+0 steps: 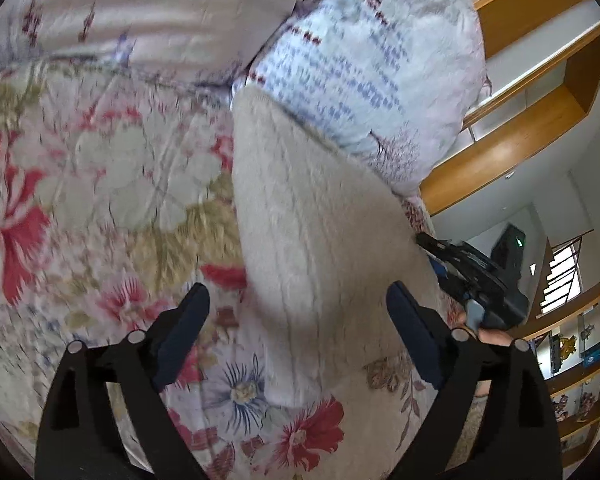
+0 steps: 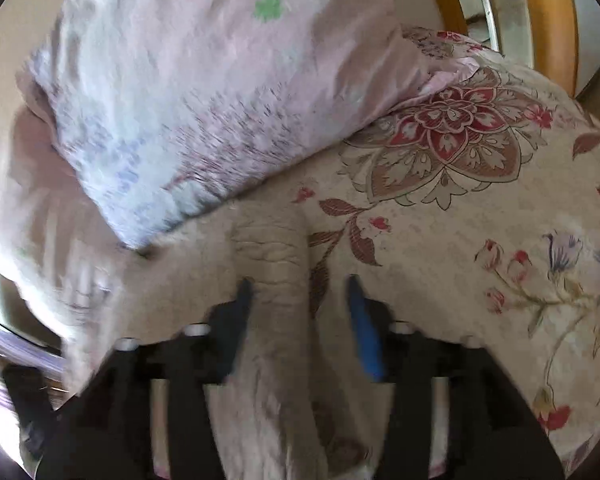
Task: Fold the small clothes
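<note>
A cream cable-knit garment (image 1: 312, 240) lies on the floral bedspread (image 1: 100, 168), running from the pillow toward me. My left gripper (image 1: 298, 300) is open just above its near part, one finger on each side, holding nothing. The right gripper (image 1: 460, 264) shows at the garment's right edge in the left wrist view. In the right wrist view the knit garment (image 2: 272, 264) lies bunched between the fingers of my right gripper (image 2: 300, 292), which is open; the cloth passes under and between the jaws, not pinched.
A pale patterned pillow (image 1: 372, 60) lies at the head of the bed, over the garment's far end, also in the right wrist view (image 2: 204, 92). A wooden headboard and shelf (image 1: 540, 92) stand to the right. Shelves with small items (image 1: 580, 360) are beyond the bed.
</note>
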`<state>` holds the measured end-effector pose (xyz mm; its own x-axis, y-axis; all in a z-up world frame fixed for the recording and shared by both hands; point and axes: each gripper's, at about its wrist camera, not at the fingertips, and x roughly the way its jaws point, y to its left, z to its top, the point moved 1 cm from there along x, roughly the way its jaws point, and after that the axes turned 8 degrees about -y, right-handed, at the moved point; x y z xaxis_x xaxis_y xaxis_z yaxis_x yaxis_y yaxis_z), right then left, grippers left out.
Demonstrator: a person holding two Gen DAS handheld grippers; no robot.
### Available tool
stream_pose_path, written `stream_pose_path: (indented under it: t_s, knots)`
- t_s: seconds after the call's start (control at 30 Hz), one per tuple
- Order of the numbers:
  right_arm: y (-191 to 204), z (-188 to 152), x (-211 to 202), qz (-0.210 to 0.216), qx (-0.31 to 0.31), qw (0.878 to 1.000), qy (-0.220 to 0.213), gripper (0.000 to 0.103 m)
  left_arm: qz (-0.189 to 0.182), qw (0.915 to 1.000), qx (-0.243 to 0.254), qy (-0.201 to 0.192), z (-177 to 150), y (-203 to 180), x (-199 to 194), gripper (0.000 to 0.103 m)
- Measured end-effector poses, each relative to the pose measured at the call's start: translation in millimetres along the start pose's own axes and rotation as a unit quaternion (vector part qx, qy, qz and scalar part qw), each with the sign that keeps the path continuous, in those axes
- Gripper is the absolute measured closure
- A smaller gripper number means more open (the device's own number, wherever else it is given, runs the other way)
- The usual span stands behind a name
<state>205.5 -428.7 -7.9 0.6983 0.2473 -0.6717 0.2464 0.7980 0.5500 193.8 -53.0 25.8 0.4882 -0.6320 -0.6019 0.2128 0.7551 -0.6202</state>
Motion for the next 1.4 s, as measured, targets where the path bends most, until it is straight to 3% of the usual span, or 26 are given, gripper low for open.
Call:
stream_pose_path:
  t_s: [0.1,0.23,0.43,0.97,1.13,1.23,1.4]
  knots:
    - [-6,0,-6,0.035,0.017,0.999,0.02,0.039,-0.003,1.0,0.003,0.002,14,-4,3,0.01]
    - [-19,-4,0,0.059,0.049,0.995,0.057,0.039,-0.008,0.9994,-0.021,0.025,26,1,14,0.008]
    - [-18,-10,14,0.071,0.055,0.992,0.087,0.039,-0.024,0.9975,-0.055,0.039,30,14,31,0.01]
    - [14,-27,33,0.132,-0.031,0.982,0.133,0.039,-0.043,0.9965,-0.057,0.042,39,6,77,0.036]
    - [12,-34,33,0.156,-0.012,0.978,0.135,0.069,-0.046,0.9962,-0.067,0.032,36,7,82,0.054]
    - [15,-36,26,0.156,-0.015,0.981,0.117,0.072,-0.062,0.9945,-0.08,0.026,37,9,77,0.063]
    - [43,-42,9,0.171,-0.034,0.981,0.086,0.074,-0.062,0.996,-0.061,0.017,38,5,55,0.065]
